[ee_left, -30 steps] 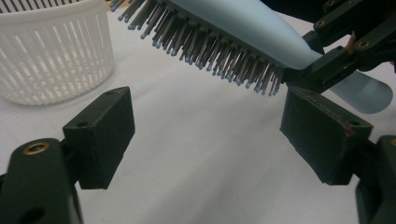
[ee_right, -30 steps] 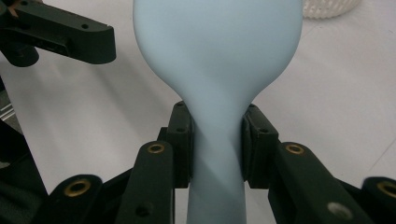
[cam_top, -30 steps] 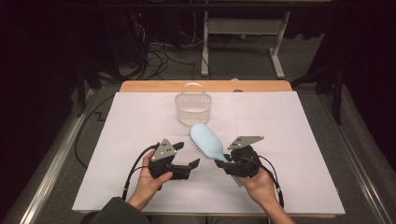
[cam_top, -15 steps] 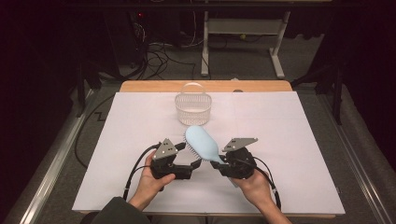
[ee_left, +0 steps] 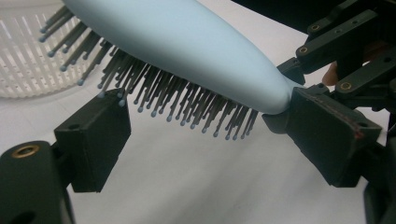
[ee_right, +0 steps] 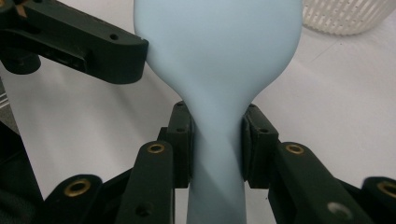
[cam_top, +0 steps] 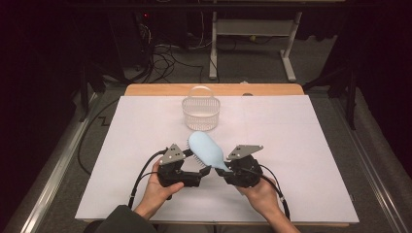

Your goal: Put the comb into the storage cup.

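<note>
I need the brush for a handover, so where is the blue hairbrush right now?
High view: the hairbrush is mid-table, handle clamped in the right tongs, just in front of the white basket.

The pale blue hairbrush (cam_top: pixel 206 149) is lifted off the white worktop (cam_top: pixel 301 145), its handle gripped at the narrow neck. Its oval head angles up toward the far side, smooth back upward, dark ball-tipped bristles (ee_left: pixel 177 100) pointing down.

Pale blue hairbrush (cam_top: pixel 206 150) held up by handle in right gripper (cam_top: pixel 222 169); left gripper (cam_top: pixel 198 171) just beside bristles, its jaws just opening. White basket (cam_top: pixel 200 114) beyond on bench (cam_top: pixel 301 145).
</note>
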